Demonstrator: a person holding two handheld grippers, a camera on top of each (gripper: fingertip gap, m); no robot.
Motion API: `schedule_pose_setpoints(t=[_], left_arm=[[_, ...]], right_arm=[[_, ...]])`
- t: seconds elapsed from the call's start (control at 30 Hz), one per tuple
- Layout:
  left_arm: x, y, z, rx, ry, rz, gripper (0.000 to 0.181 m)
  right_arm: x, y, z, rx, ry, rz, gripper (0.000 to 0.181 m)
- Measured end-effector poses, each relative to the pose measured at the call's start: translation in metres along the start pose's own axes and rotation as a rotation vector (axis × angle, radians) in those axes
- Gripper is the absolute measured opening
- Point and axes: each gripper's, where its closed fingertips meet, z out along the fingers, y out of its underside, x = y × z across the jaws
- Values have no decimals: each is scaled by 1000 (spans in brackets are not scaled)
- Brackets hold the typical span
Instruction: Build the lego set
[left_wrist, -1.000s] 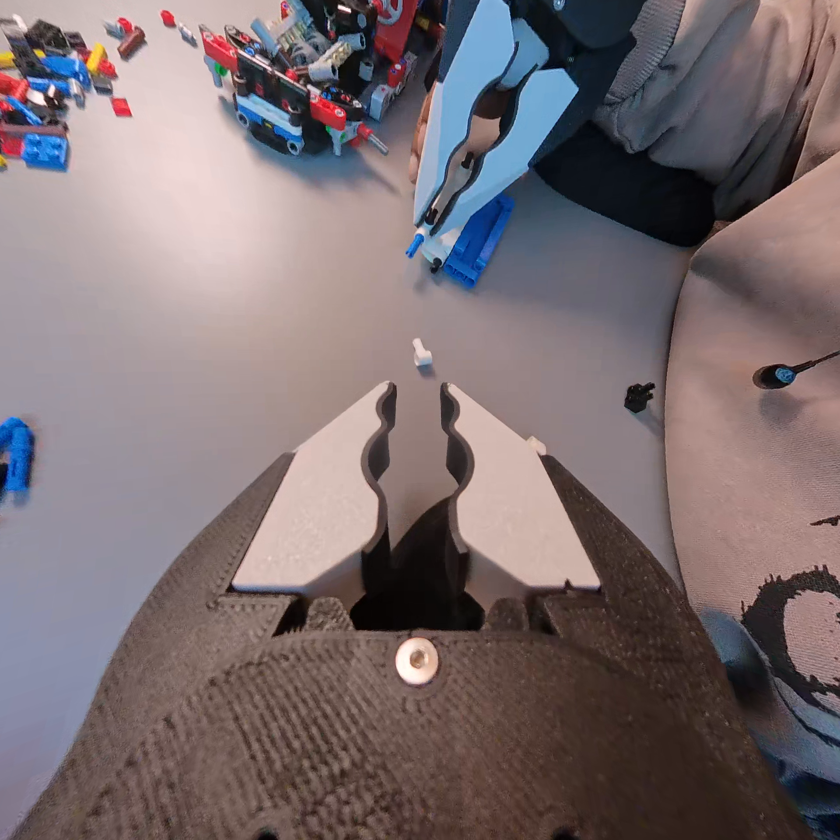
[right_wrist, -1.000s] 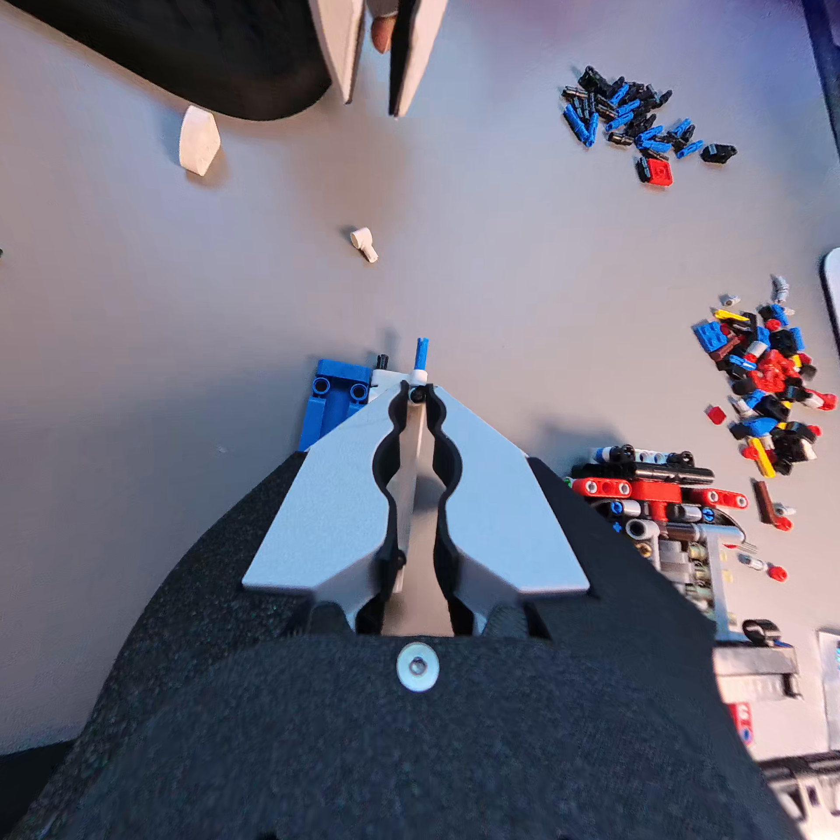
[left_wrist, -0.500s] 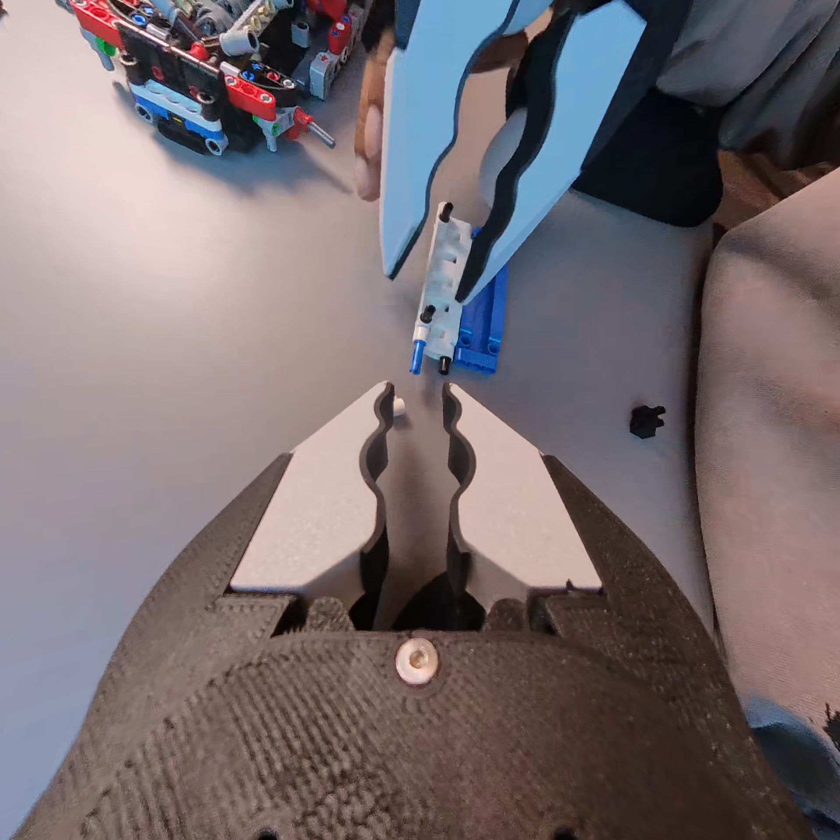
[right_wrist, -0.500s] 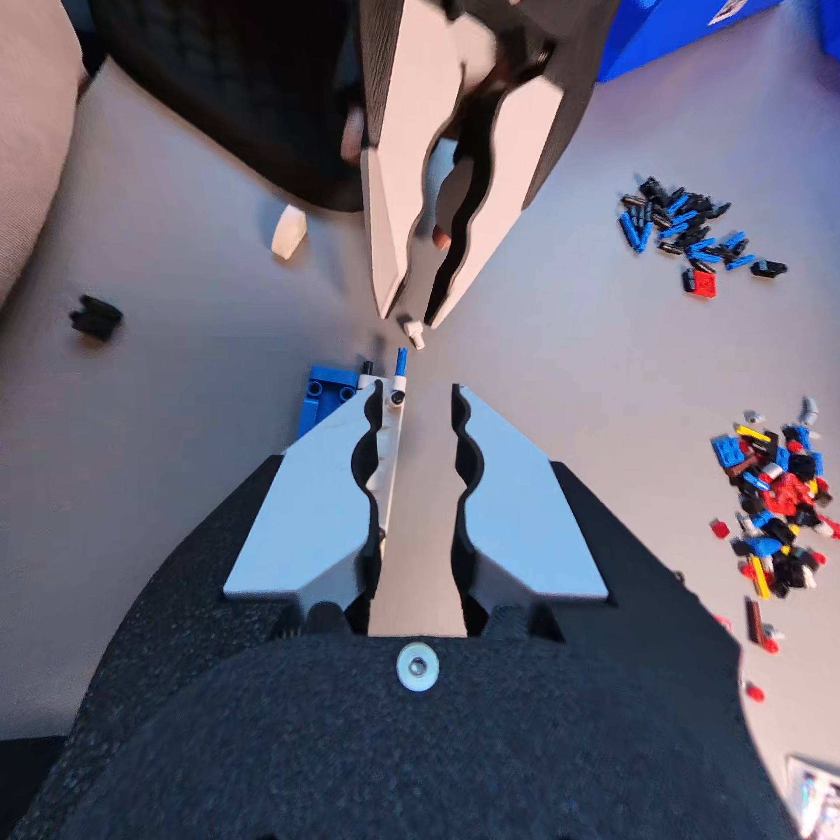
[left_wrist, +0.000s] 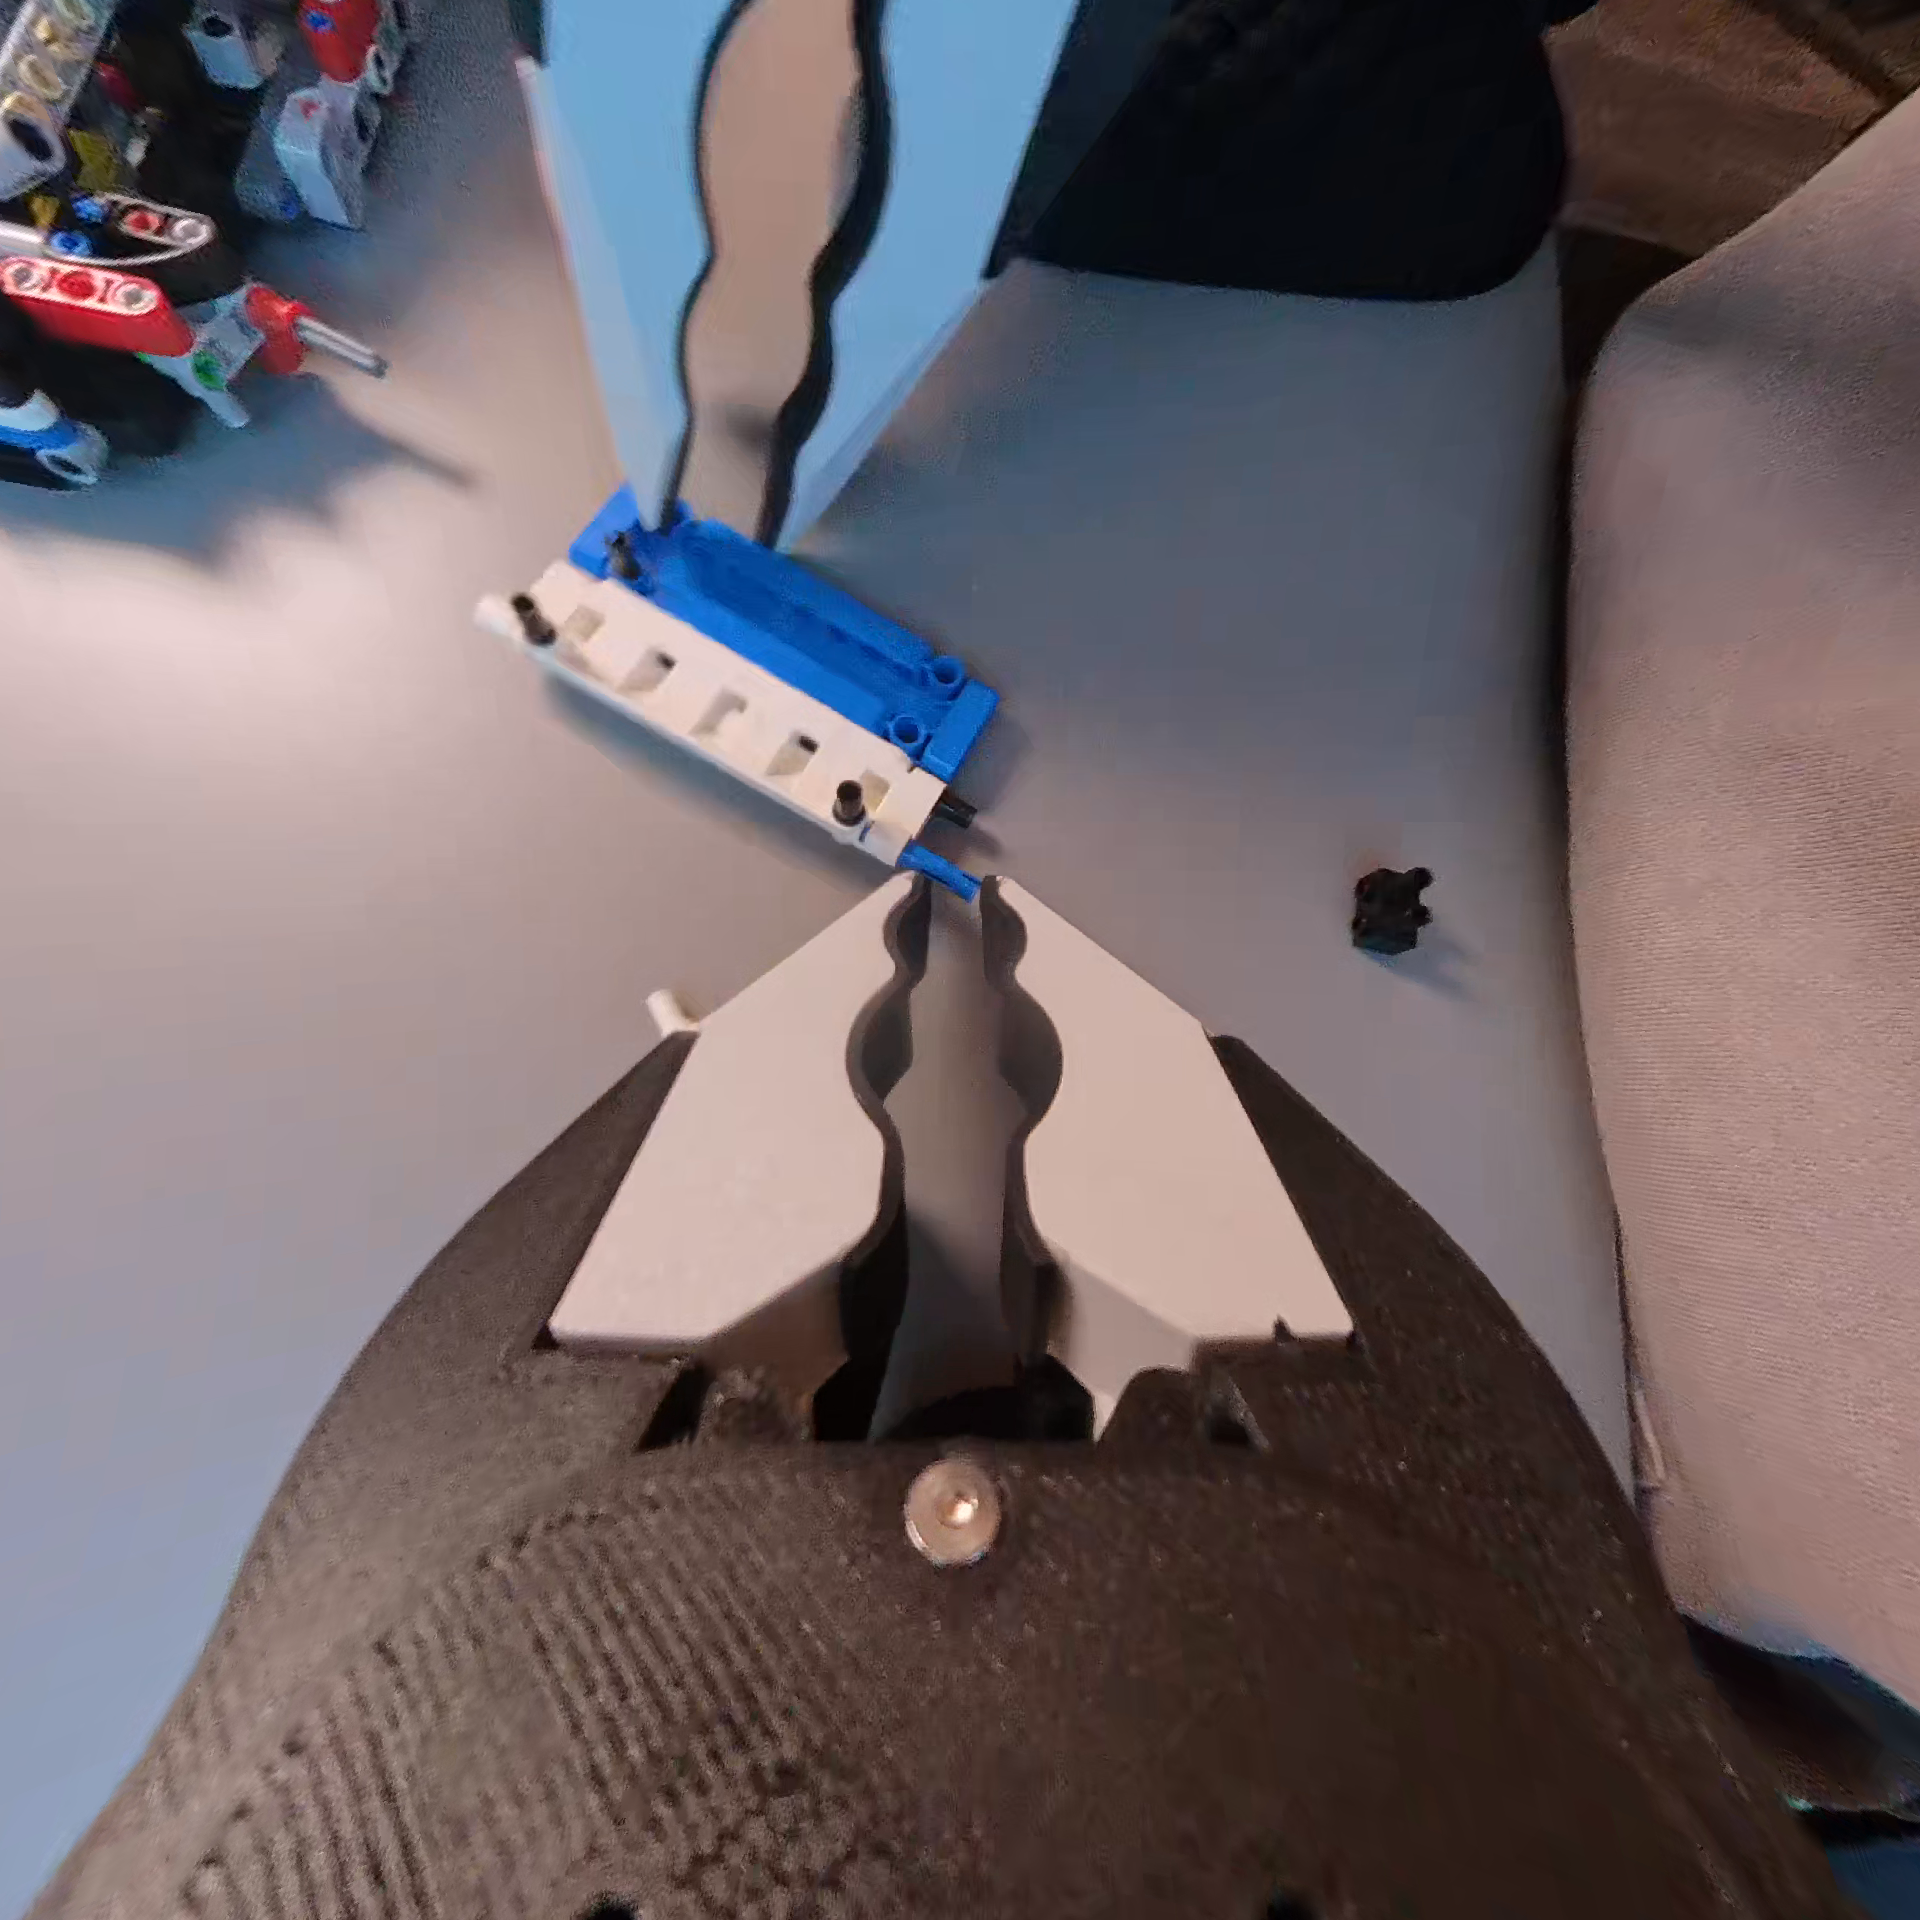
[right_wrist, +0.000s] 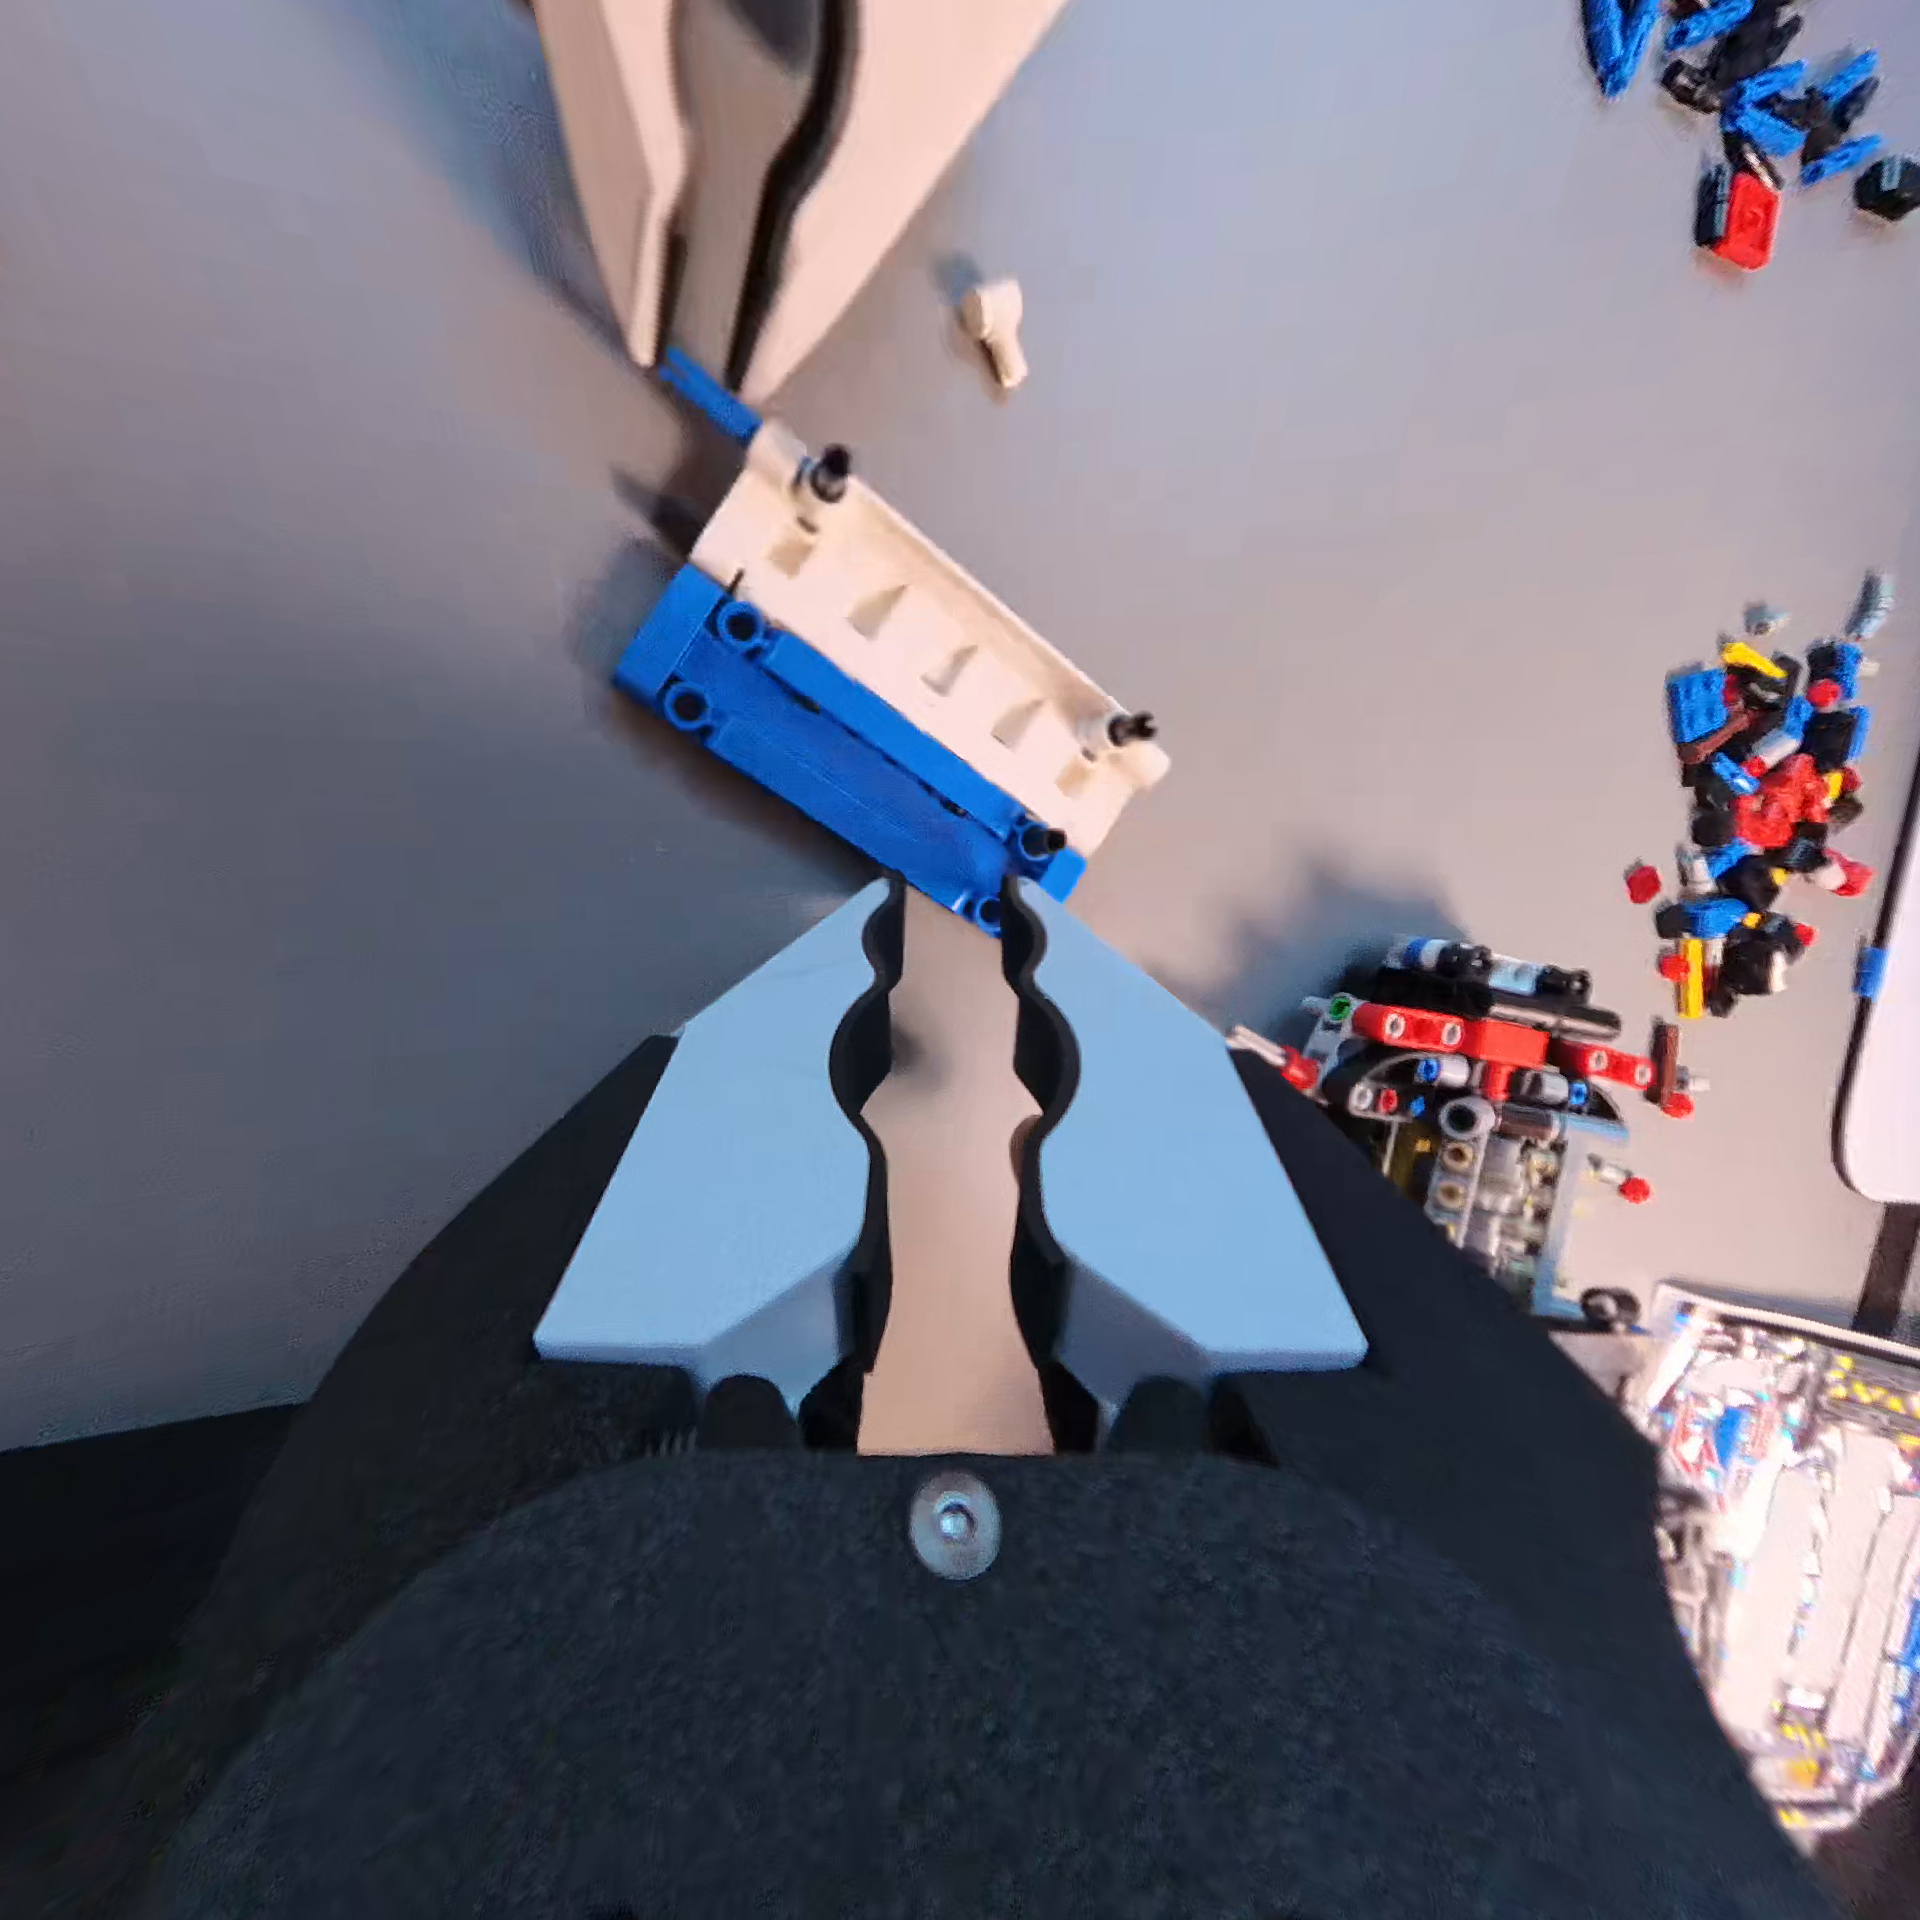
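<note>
The lego panel, white and blue joined, now lies flat on the grey table; a moment ago our right gripper held it. That gripper has let go and hangs partly open and empty at the blue end. Our left gripper has moved in to the blue pin, a little open, holding nothing. The small white peg sits beside. We think a new grab comes next.
</note>
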Motion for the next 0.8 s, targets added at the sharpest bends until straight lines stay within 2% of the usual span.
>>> schedule_pose_setpoints(t=[0.2,0.3,0.37,0.5,0.63,0.7,0.8], left_arm=[[-4,6,-13,24,-68,-46,7],[-5,14,-31,22,-108,-57,10],[5,19,-46,25,-79,-45,14],[20,44,-56,-86,-43,-35,24],[20,52,-48,-154,-66,26,15],[19,37,-49,-89,-38,-10,9],[9,-8,-57,195,83,-207,5]], right_arm=[[14,-4,3,39,16,60,17],[12,-1,-5,66,55,110,19],[6,-3,-13,110,68,152,21],[-11,-10,-23,211,44,226,21],[-22,-33,-29,323,18,252,21],[-24,-52,-36,405,27,245,21],[-21,-83,-50,545,75,218,21]])
